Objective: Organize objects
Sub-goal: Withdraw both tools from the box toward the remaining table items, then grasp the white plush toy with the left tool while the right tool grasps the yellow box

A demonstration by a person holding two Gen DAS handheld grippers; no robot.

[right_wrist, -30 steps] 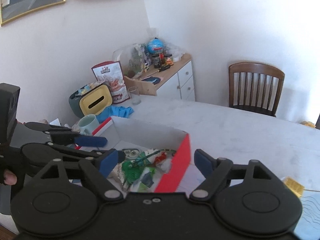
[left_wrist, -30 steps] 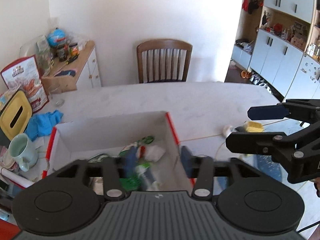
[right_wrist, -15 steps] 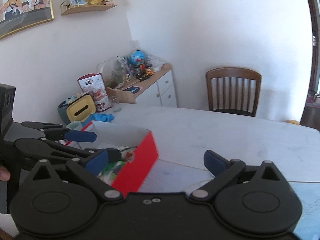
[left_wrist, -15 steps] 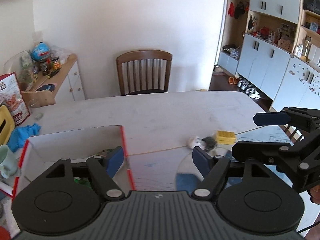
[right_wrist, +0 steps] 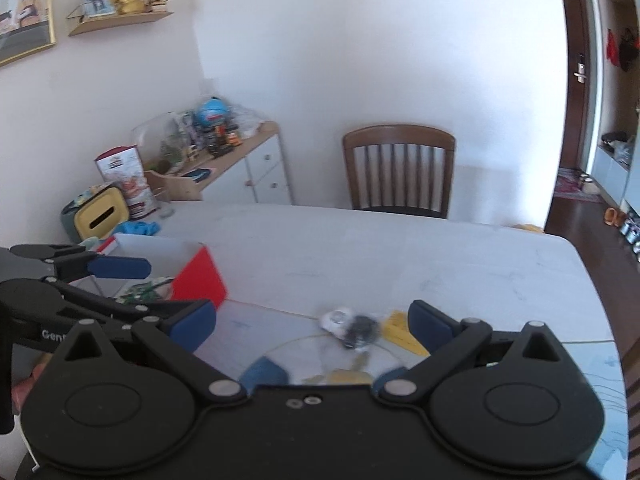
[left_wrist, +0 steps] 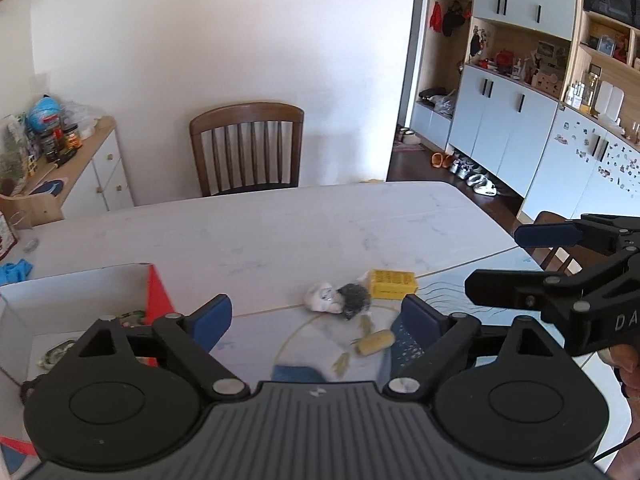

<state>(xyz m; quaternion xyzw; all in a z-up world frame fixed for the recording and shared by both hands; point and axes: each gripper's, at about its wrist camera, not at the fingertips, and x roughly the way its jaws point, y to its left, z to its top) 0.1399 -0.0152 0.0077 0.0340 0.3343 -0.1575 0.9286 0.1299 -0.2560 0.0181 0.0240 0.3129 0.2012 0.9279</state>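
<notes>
1. Left wrist view: left gripper (left_wrist: 318, 316) over the white table (left_wrist: 280, 232), jaws spread wide and opening further, nothing between the blue pads.
2. Beyond the pads, a small cluster on the table: white crumpled item (left_wrist: 322, 297) touching a dark grey ball (left_wrist: 354, 298), yellow block (left_wrist: 393, 284) just behind them, short yellow cylinder (left_wrist: 374, 343) nearer the camera on a round printed mat (left_wrist: 448, 284).
3. At lower left, white box (left_wrist: 80, 292) with a red side, a few small things lying inside, well apart from the cluster.
4. At right, right gripper (left_wrist: 536, 264) seen side-on, jaws gaping, nothing held.
5. Right wrist view, blurred: right gripper (right_wrist: 312, 322) spread to full width, empty; same cluster ahead, with white item (right_wrist: 338, 319), grey ball (right_wrist: 362, 330) and yellow block (right_wrist: 400, 334) close together.
6. At left, left gripper (right_wrist: 160, 292) beside the red-sided box (right_wrist: 200, 276), empty.
7. Across the table, a wooden chair (right_wrist: 399, 172).
</notes>
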